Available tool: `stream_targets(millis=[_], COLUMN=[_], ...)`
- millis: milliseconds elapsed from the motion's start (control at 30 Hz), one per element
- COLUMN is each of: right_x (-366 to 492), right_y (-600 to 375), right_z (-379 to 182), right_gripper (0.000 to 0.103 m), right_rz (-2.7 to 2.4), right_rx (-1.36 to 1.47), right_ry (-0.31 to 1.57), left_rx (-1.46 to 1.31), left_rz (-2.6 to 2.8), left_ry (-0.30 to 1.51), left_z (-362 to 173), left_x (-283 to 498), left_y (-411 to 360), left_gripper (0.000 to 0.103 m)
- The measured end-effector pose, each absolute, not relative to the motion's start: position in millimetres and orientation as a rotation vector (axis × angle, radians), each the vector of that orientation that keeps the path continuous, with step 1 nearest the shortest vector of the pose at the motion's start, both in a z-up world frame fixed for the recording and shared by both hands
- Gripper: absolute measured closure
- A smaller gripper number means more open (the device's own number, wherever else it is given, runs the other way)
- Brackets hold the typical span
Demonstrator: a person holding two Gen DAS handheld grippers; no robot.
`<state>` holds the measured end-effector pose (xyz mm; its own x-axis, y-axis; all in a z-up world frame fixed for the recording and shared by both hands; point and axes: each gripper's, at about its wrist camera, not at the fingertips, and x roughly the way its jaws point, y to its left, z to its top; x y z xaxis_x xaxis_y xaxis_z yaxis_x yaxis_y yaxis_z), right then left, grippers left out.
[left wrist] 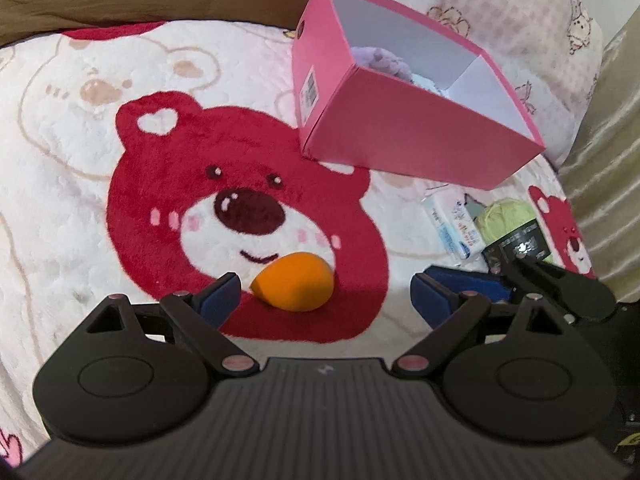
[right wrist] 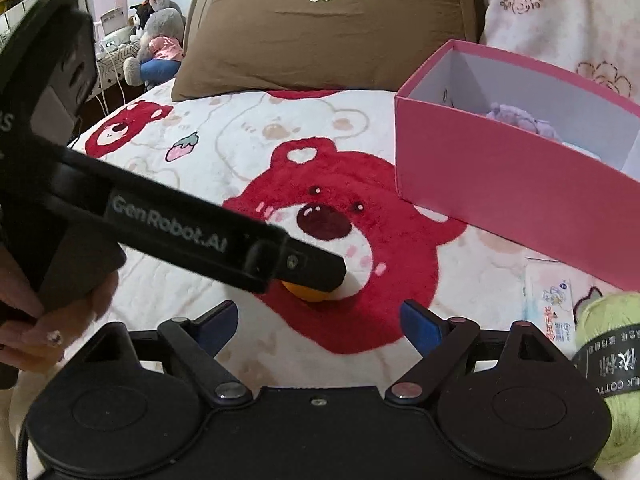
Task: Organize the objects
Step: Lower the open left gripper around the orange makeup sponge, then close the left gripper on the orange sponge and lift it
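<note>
— Where's the sponge (left wrist: 294, 286)?
— On the bed (left wrist: 60, 208), just ahead of the left hand-held gripper (left wrist: 320, 294), between its spread jaws, long axis crosswise. The right hand-held gripper (right wrist: 318, 320), also apart, sits farther off.
— Any writing?
— "GenRobot.AI" on the left one; "MILK COTT…" on the yarn (right wrist: 612, 360).

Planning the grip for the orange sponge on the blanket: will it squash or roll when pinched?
The orange sponge looks soft and foam-like, so it will probably squash. Its egg shape may roll if nudged, though the plush blanket should damp that. It is likely very light.
</note>
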<state>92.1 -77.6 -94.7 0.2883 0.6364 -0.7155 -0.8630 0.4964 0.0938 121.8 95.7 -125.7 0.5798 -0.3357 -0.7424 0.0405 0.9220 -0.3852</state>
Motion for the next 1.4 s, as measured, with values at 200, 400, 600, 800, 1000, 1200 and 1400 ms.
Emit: stream_targets(millis=[200, 400, 600, 800, 1000, 1200, 1400], right_x=[87, 94, 103, 105, 108, 112, 109], right_y=[-64, -52, -42, -34, -30, -29, -21], right_z=[-101, -107, -118, -122, -127, -131, -132], right_gripper=[0.014, 0.018, 0.039, 0.056, 0.058, 0.058, 0.057], right_rz=[1.057, 1.049, 1.032, 1.026, 1.009, 1.002, 1.004], right_rx=[-0.386, -0.367, -0.367, -0.379, -0.396, -0.376, -0.405], right_ry=[0.753, 0.768, 0.804, 0.799, 0.798, 0.811, 0.787], left_rx=[-0.334, -0.375, -0.400, -0.445, -0.457, -0.451, -0.395], left_rz=[-0.228, -0.234, -0.250, -0.257, -0.244, -0.239, -0.230], left_ry=[0.925, 0.950, 0.945, 0.951, 0.948, 0.947, 0.938], left_z=[-128, -140, -151, -157, -160, -160, -155], left_x=[122, 126, 128, 131, 133, 134, 134], left_y=[98, 107, 114, 121, 125, 124, 119], left_gripper=[0.012, 0.013, 0.032, 0.052, 0.064, 0.064, 0.064])
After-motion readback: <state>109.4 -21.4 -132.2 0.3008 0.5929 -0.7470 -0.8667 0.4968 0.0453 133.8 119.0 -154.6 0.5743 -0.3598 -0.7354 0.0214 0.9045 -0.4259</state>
